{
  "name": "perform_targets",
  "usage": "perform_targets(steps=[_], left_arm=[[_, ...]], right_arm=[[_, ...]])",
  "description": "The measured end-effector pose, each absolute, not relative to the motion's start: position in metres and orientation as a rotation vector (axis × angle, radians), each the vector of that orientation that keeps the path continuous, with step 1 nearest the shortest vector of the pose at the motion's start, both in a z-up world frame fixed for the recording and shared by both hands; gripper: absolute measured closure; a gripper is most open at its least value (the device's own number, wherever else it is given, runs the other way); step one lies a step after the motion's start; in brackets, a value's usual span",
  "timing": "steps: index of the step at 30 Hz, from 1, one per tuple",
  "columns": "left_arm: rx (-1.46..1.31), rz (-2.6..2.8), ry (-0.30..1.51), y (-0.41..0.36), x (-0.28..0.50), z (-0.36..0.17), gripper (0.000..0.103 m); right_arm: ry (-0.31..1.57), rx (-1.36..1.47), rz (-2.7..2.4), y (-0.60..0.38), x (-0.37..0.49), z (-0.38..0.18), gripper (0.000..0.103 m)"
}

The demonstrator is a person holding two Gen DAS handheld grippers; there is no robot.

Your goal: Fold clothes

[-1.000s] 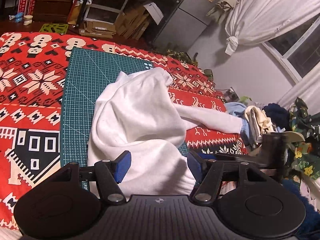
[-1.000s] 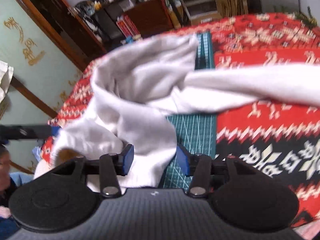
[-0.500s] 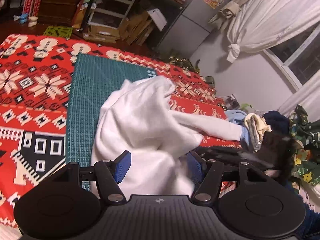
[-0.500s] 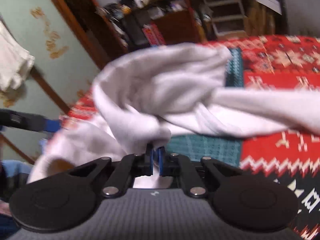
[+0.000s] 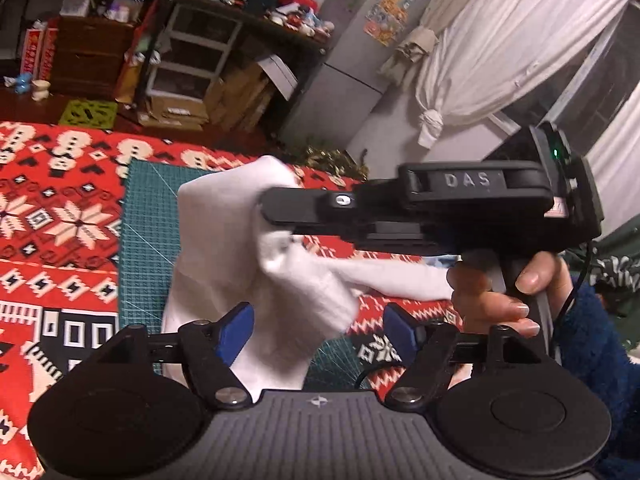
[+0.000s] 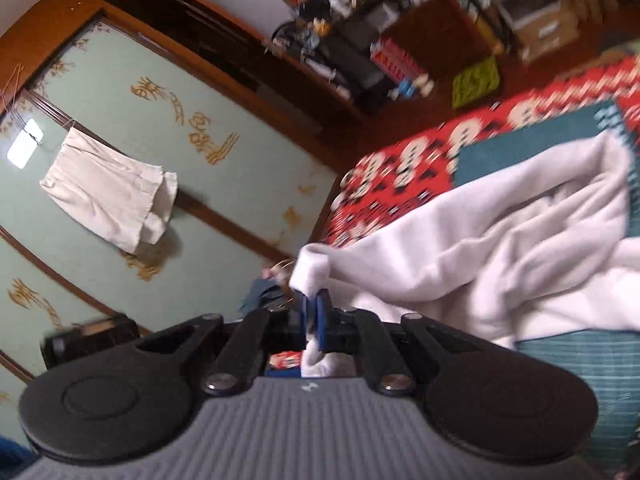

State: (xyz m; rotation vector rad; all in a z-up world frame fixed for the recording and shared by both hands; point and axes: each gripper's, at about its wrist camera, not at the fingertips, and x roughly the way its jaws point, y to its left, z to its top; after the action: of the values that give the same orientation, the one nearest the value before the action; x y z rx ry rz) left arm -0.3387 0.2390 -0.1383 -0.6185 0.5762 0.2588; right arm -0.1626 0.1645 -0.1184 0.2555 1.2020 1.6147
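Right claw (image 6: 311,314) is clamped tight on a bunched edge of the white garment (image 6: 500,248), lifting it off the green cutting mat (image 6: 532,148) (the view is smeared). Left claw (image 5: 318,326) is opening, jaws wide, cloth hanging between its blue pads but not pinched. All of it sits over the red patterned blanket (image 5: 52,208).

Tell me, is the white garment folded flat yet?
No. The white garment is bunched, one edge lifted off the green cutting mat, pinched in the shut right gripper.
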Motion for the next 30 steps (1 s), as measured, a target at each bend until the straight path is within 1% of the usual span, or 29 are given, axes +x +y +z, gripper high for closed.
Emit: perform_targets(steps=[2,4,5,6,7,8,9,11,13,15,17,19,25,30], left_arm=[[-0.637,0.298,0.569,0.244,-0.342,-0.14,0.032],[-0.684,0.317,0.551,0.252,-0.347,-0.142,0.036],[-0.712,0.324,0.544,0.257,-0.349,-0.143,0.041],[-0.733,0.342,0.546,0.261,-0.351,-0.144,0.054],[-0.749,0.361,0.552,0.265,-0.353,-0.145,0.063],[-0.749,0.384,0.565,0.268,-0.354,-0.147,0.085],[-0.741,0.412,0.578,0.27,-0.356,-0.147,0.091],[-0.704,0.476,0.586,0.272,-0.362,-0.148,0.092],[-0.667,0.54,0.592,0.274,-0.369,-0.148,0.093],[-0.633,0.613,0.591,0.283,-0.378,-0.145,0.093],[-0.604,0.689,0.594,0.296,-0.387,-0.142,0.093],[-0.56,0.753,0.604,0.309,-0.393,-0.142,0.093],[-0.396,0.893,0.645,0.348,-0.397,-0.139,0.093],[-0.309,1.001,0.666,0.402,-0.382,-0.131,0.094]], right_arm=[[1.209,0.22,1.625,0.178,-0.175,-0.117,0.098],[1.2,0.177,1.637,0.192,-0.187,-0.115,0.098],[1.193,0.153,1.641,0.197,-0.193,-0.113,0.098],[1.18,0.124,1.64,0.2,-0.2,-0.11,0.098],[1.164,0.1,1.642,0.204,-0.206,-0.108,0.098],[1.152,0.086,1.643,0.205,-0.21,-0.107,0.098],[1.139,0.072,1.643,0.206,-0.214,-0.105,0.097],[1.107,0.052,1.643,0.206,-0.22,-0.102,0.094],[1.088,0.064,1.638,0.201,-0.22,-0.099,0.083],[1.065,0.079,1.625,0.193,-0.216,-0.095,0.074],[1.021,0.074,1.578,0.18,-0.207,-0.093,0.073],[1.027,0.091,1.517,0.166,-0.192,-0.1,0.067],[1.043,0.105,1.315,0.121,-0.155,-0.127,0.064],[1.12,0.19,1.165,0.074,-0.135,-0.161,0.064]])
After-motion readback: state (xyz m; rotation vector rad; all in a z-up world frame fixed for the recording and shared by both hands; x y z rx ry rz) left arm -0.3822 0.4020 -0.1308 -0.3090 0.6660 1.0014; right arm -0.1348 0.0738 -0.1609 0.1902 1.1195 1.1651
